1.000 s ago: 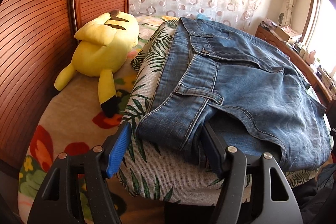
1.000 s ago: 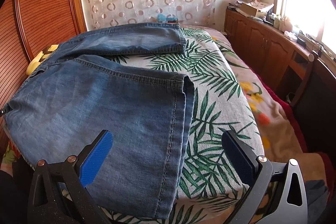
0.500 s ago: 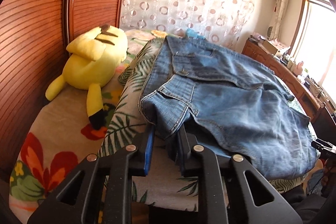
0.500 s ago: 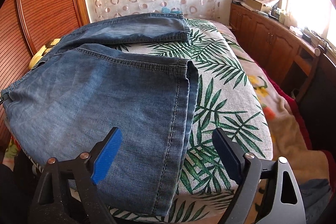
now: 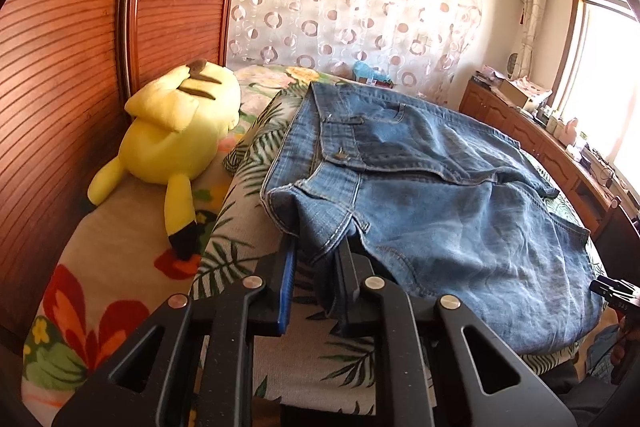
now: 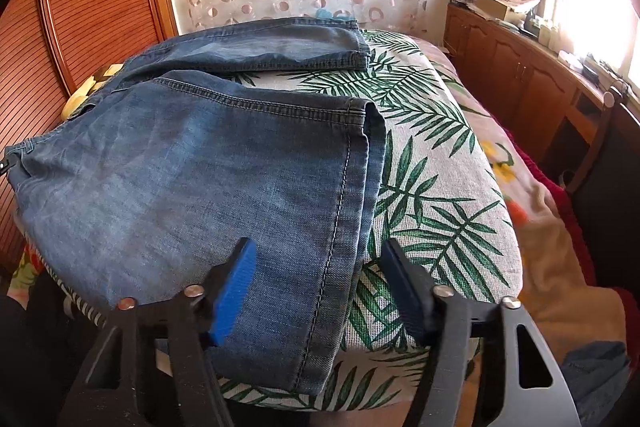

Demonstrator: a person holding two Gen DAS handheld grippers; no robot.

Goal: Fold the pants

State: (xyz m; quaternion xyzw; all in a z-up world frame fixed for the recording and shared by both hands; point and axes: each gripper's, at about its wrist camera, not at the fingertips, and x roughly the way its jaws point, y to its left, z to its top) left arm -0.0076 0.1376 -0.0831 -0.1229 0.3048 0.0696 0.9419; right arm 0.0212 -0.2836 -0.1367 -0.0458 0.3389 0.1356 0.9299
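Blue jeans (image 5: 448,195) lay spread across a cushion (image 6: 436,187) printed with green palm leaves, on a bed. The waistband pointed towards the left camera, and the two legs ran towards the right camera, their hems side by side.

The left gripper (image 5: 316,267) was closing on the near corner of the waistband. Its blue pads (image 5: 289,267) pinched a bunched fold of denim, which seemed raised slightly off the cushion, though the fisheye view made that hard to judge.

The right gripper (image 6: 316,291) sat at the near leg's hem (image 6: 344,211). Its jaws were closing but half spread, with the hem edge lying between them and the pads not yet touching the cloth.

A yellow plush toy (image 5: 176,135) lay beside the cushion against a slatted wooden wall (image 5: 60,67).
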